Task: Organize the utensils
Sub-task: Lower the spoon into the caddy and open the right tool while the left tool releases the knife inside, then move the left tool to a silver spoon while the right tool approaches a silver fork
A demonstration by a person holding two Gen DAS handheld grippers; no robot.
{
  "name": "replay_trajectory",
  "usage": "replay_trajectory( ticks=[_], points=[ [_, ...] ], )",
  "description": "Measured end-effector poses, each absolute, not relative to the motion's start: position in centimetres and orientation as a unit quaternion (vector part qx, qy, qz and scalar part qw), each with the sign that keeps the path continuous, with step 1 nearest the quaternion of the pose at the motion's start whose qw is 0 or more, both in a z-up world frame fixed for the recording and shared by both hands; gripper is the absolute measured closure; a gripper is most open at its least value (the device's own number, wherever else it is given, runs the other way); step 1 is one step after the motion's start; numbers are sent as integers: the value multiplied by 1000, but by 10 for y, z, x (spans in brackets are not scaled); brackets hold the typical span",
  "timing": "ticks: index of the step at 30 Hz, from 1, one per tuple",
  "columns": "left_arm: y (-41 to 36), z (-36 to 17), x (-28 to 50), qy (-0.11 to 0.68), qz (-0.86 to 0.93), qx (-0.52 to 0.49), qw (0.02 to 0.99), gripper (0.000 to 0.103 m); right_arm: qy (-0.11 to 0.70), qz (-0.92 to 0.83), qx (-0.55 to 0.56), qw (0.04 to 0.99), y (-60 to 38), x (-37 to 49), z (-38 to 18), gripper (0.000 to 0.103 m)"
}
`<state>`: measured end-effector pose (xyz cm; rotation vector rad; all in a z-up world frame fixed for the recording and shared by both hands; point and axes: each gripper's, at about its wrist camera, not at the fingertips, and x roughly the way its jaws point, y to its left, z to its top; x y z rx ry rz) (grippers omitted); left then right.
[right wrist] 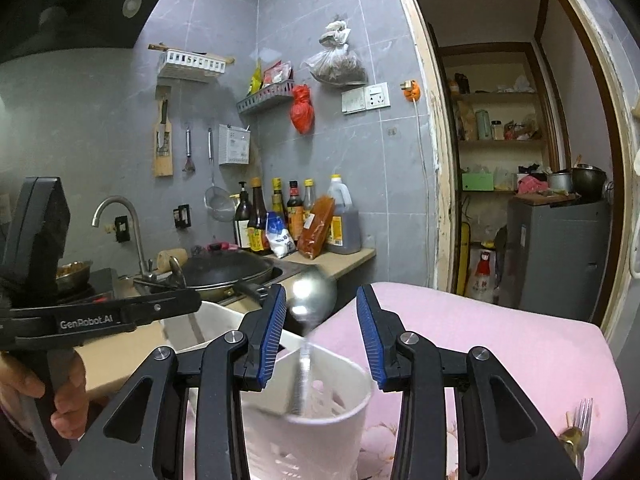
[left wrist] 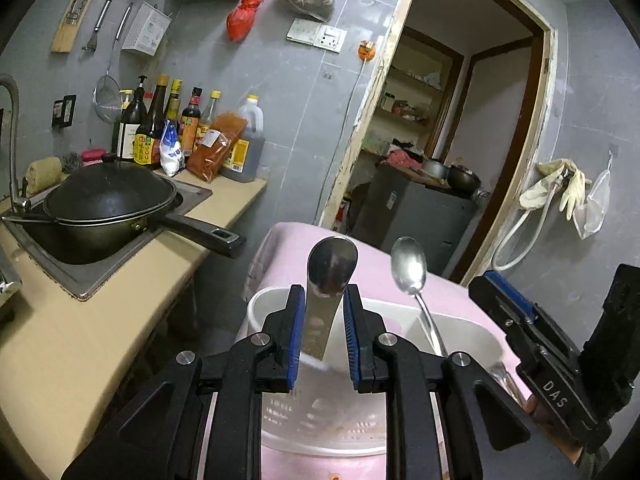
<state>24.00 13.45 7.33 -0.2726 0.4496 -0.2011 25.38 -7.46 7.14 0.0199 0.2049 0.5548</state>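
The left wrist view looks down into a white utensil holder (left wrist: pixel 460 320) standing on a pink cloth-covered surface (left wrist: pixel 448 284). The left gripper (left wrist: pixel 324 334) has its blue-padded fingers (left wrist: pixel 297 332) spread a little, with the flat handle of a wide metal spoon (left wrist: pixel 330 276) standing upright between them, bowl end up. A gap shows on each side of the handle, so the tongs look parted, not clamped. A slimmer spoon (left wrist: pixel 409 266) stands in the holder's neighbouring compartment, at about 2 o'clock from the wide one.

Only this view shows the wok (left wrist: pixel 108 200) in the sink at 9 o'clock, and the right gripper's body at 4 o'clock.

The right wrist view shows the right gripper (right wrist: pixel 322 334) wide open, holding nothing. The slim spoon (right wrist: pixel 312 296), blurred, rises between its fingers from the holder (right wrist: pixel 340 412). Only here can a fork (right wrist: pixel 582 420) be seen, lying on the pink surface (right wrist: pixel 500 340) at 4 o'clock, near its right edge. The left gripper's handle and the hand (right wrist: pixel 36 392) holding it sit at 9 o'clock.

The holder stands near the pink surface's left edge. Bare pink cloth spreads to the right of the holder.
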Motion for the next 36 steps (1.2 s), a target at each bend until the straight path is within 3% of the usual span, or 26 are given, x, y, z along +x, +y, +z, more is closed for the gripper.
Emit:
replay_trajectory(
  ticks=[6,10,17,19,22,29,31,36],
  points=[
    [129,70,241,227,-101,-134,959,86,112,273,13,956,-77,252,69,68],
    [127,71,240,222,-103,-133,960,82,112,268,13,957,-79,250,71,58],
    [125,82,231,207,-110,-127,964,70,113,253,18,961,-86,245,75,50],
    [123,86,228,206,-108,-123,965,66,111,244,20,963,-91,242,78,41],
    [117,91,220,198,-104,-114,968,55,100,234,26,967,-102,233,82,28],
    [93,106,197,155,-92,-91,979,19,70,200,29,977,-133,208,95,13],
    [85,110,191,142,-91,-89,982,15,59,189,30,980,-144,200,99,3],
    [61,116,179,115,-87,-70,987,8,33,160,28,986,-175,179,105,0]
  ],
)
